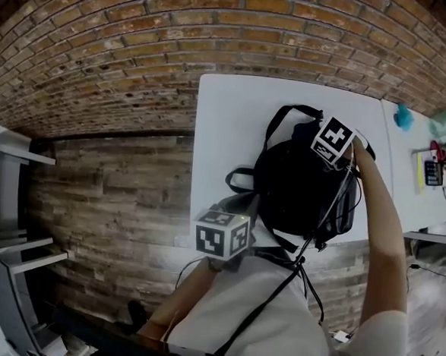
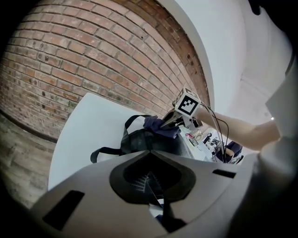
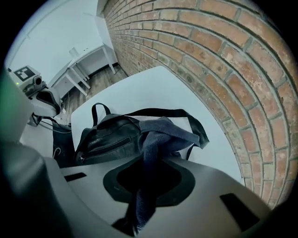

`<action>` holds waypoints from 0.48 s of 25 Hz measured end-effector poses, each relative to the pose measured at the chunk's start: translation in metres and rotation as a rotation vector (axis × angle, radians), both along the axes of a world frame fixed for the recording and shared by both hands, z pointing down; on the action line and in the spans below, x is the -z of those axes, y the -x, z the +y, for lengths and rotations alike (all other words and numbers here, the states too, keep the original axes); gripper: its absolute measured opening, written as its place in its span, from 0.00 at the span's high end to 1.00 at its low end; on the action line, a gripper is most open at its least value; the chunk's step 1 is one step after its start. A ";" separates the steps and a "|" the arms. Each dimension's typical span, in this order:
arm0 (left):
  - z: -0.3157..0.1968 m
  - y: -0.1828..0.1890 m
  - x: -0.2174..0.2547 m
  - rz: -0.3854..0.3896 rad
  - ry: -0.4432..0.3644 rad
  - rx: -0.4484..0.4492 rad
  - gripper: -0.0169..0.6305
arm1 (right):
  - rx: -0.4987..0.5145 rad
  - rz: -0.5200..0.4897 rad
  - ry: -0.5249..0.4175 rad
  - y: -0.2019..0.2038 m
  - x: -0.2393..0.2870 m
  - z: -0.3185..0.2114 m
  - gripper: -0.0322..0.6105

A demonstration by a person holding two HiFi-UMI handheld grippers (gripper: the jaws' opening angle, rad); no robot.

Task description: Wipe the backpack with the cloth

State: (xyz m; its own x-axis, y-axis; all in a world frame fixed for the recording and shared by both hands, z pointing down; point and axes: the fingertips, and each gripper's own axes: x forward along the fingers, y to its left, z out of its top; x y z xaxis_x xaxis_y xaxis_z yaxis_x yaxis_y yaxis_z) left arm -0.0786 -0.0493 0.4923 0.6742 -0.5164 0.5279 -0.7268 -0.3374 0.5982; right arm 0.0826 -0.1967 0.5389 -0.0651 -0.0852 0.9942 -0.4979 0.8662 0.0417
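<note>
Blue cloth (image 3: pixel 158 139) clamped in the right gripper (image 2: pixel 171 122), its loose end draped over the top of the black backpack (image 1: pixel 298 186), at that bag's 1 o'clock edge in the head view. Backpack lying flat on the white desk (image 1: pixel 226 128), with loops trailing toward 12 and 9 o'clock. Left gripper (image 2: pixel 158 202) down at the backpack's 7 o'clock corner, jaws closed on a dark strap (image 2: pixel 168 214).
</note>
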 end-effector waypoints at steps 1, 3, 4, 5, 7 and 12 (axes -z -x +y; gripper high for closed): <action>-0.001 0.003 0.000 0.002 0.002 -0.004 0.97 | -0.007 0.005 0.003 0.000 -0.001 0.001 0.88; -0.003 0.007 0.000 0.008 0.004 -0.013 0.97 | -0.019 0.015 0.004 -0.001 -0.002 0.002 0.88; -0.003 0.008 -0.001 0.011 0.006 -0.016 0.97 | -0.024 0.019 0.006 -0.001 -0.002 0.003 0.88; -0.003 0.008 -0.001 0.013 0.008 -0.018 0.97 | -0.029 0.021 0.009 -0.001 -0.003 0.004 0.88; -0.002 0.007 -0.001 0.019 0.009 -0.022 0.97 | -0.033 0.020 0.010 0.000 -0.005 0.008 0.88; 0.000 -0.004 0.002 0.024 0.002 -0.018 0.97 | -0.025 0.006 0.020 0.001 -0.005 0.018 0.88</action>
